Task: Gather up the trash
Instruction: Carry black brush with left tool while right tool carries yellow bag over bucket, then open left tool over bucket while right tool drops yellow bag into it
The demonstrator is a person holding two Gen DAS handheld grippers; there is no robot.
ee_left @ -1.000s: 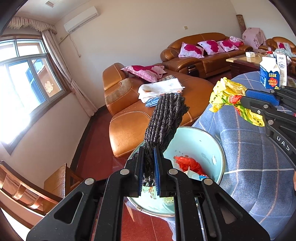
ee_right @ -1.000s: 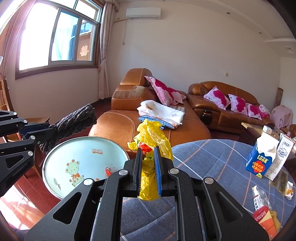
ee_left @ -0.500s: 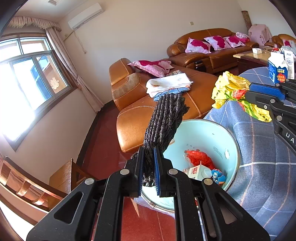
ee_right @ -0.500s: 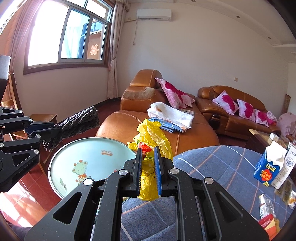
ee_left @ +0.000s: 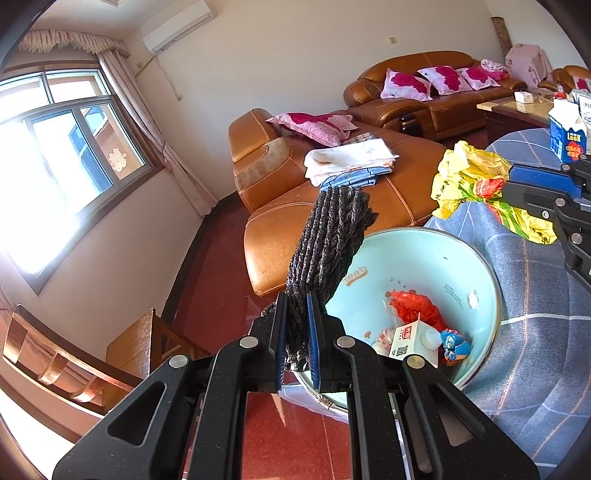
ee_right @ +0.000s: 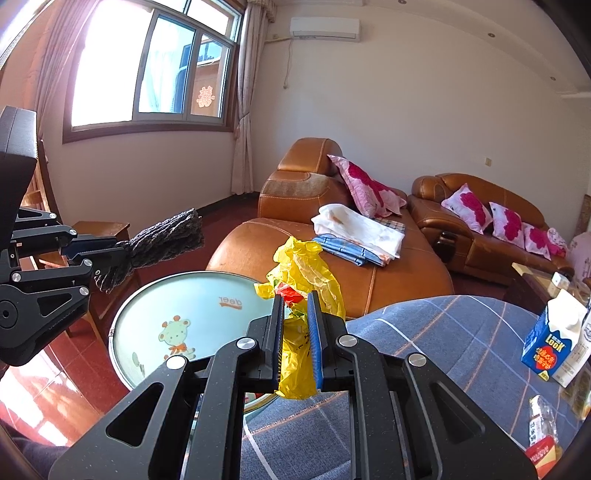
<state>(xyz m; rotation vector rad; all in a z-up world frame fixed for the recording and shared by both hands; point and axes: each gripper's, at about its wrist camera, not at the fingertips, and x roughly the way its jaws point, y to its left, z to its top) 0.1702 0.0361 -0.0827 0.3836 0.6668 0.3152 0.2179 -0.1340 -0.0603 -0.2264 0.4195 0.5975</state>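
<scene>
Nearer the basin [ee_left: 424,258] now, two grippers (jaws clenched): one rag [ee_left: 328,240], one wrapper [ee_right: 299,295]

One light blue basin [ee_left: 476,266] sits by one table with a blue checked cloth [ee_right: 424,332]. Two grippers: the left [ee_left: 297,332] pinches one dark knitted cloth [ee_left: 328,236], the right [ee_right: 295,332] one yellow plastic bag [ee_right: 299,266]. One blue milk carton [ee_right: 550,343] stands on the table. Two brown leather sofas [ee_right: 332,251], four pink flowered cushions [ee_right: 369,192], one window [ee_right: 147,66], one air conditioner [ee_right: 325,27].
</scene>
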